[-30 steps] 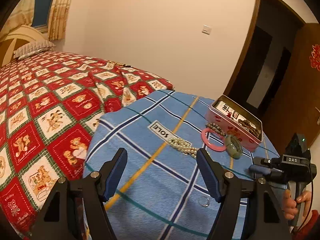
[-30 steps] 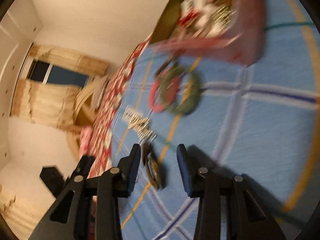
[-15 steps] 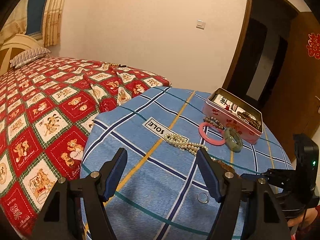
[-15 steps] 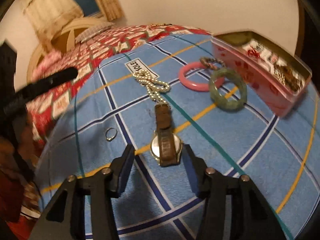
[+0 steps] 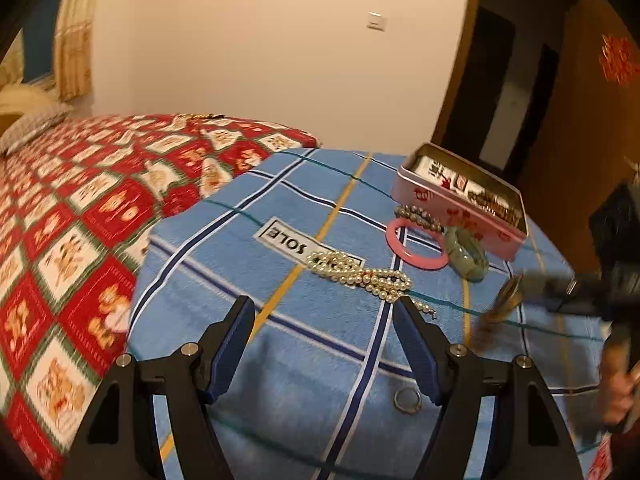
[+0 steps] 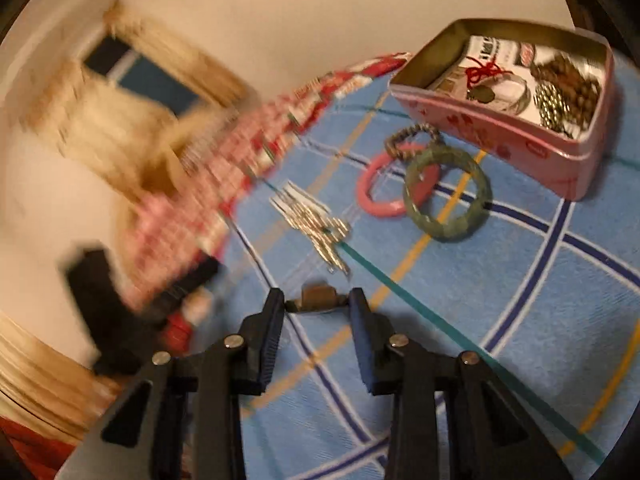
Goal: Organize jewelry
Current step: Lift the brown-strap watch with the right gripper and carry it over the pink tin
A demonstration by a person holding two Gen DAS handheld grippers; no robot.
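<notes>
right wrist view: the right gripper (image 6: 316, 300) has just been closing and its jaws now clamp a watch (image 6: 317, 299), blurred, above the blue cloth (image 6: 500, 300). the pink tin (image 6: 520, 136) sits at two o'clock, a green bangle (image 6: 446, 196) and pink bangle (image 6: 376, 196) just before it. the left gripper (image 5: 324, 336) stands wide apart, holding nothing — a pearl necklace (image 5: 360, 274) at twelve o'clock, a small ring (image 5: 407, 400) between its fingers.

walls: plain cream wall (image 5: 260, 60) w/ light switch (image 5: 376, 21)
bed: red teddy-print bedspread (image 5: 80, 200)
door: dark wood doorway (image 5: 516, 92)
window: yellow curtains (image 5: 74, 52)
</notes>
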